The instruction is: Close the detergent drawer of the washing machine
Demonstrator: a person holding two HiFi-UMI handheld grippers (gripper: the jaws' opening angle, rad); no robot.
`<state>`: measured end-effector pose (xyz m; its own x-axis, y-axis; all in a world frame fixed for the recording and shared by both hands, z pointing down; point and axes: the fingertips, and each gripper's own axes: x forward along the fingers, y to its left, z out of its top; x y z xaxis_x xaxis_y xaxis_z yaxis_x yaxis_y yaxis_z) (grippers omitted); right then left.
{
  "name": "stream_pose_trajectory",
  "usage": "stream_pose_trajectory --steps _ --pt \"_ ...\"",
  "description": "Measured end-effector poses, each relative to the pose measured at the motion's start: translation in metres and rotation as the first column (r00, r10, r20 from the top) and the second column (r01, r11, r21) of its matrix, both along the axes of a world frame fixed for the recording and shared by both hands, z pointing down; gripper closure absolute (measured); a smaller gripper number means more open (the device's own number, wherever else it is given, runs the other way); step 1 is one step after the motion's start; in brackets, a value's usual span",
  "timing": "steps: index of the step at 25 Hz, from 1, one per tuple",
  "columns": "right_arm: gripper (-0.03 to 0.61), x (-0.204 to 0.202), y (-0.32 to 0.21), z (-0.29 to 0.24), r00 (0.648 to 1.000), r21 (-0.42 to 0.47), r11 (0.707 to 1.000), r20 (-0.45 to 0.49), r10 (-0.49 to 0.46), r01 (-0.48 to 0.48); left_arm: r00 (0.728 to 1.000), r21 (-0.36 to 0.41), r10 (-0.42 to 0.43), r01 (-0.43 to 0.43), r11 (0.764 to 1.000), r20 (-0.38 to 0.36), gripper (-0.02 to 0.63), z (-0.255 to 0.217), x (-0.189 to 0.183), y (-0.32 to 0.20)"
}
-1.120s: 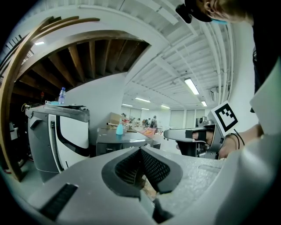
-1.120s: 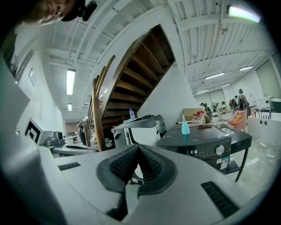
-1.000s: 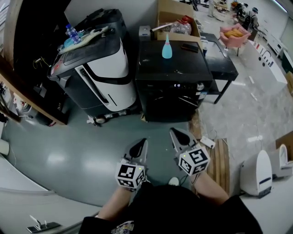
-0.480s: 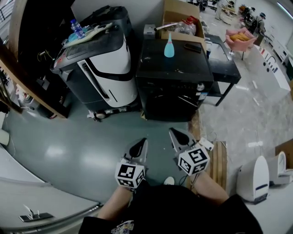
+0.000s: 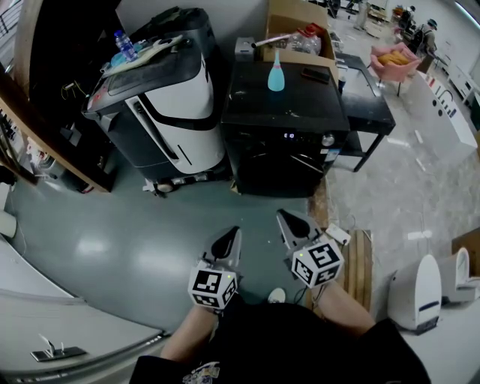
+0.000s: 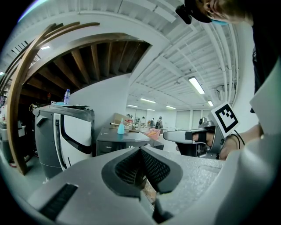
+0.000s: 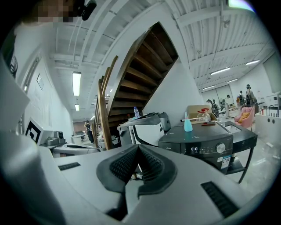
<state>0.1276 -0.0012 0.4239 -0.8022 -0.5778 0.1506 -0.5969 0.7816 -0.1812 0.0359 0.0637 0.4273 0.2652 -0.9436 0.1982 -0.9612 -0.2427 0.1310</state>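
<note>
The black washing machine (image 5: 283, 124) stands a good step ahead of me on the floor, with a lit display (image 5: 289, 136) and a knob (image 5: 326, 139) on its front panel. I see no drawer standing out from that panel. A pale blue bottle (image 5: 276, 77) stands on its lid. My left gripper (image 5: 229, 241) and right gripper (image 5: 291, 223) hang side by side low in the head view, both shut and empty, well short of the machine. The right gripper view shows the washing machine (image 7: 206, 147) to the right of the right gripper (image 7: 138, 149). In the left gripper view it (image 6: 125, 143) sits far beyond the left gripper (image 6: 140, 151).
A white and black appliance (image 5: 165, 112) with a water bottle (image 5: 121, 41) on top stands left of the washer. A cardboard box (image 5: 296, 19) is behind it, a black table (image 5: 367, 97) to its right. A wooden pallet (image 5: 361, 262) and white devices (image 5: 418, 289) lie at the right.
The head view has shifted a little. Both grippers stay shut and empty in nearly the same spot.
</note>
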Motion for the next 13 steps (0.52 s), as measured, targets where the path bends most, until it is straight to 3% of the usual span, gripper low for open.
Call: stream_pose_trajectory --steps 13 --pt "0.581 0.0058 -0.0077 -0.0009 1.0 -0.014 1.0 -0.01 0.017 -0.017 1.0 -0.007 0.004 -0.004 1.0 -0.007 0.609 0.0047 0.0052 -0.009"
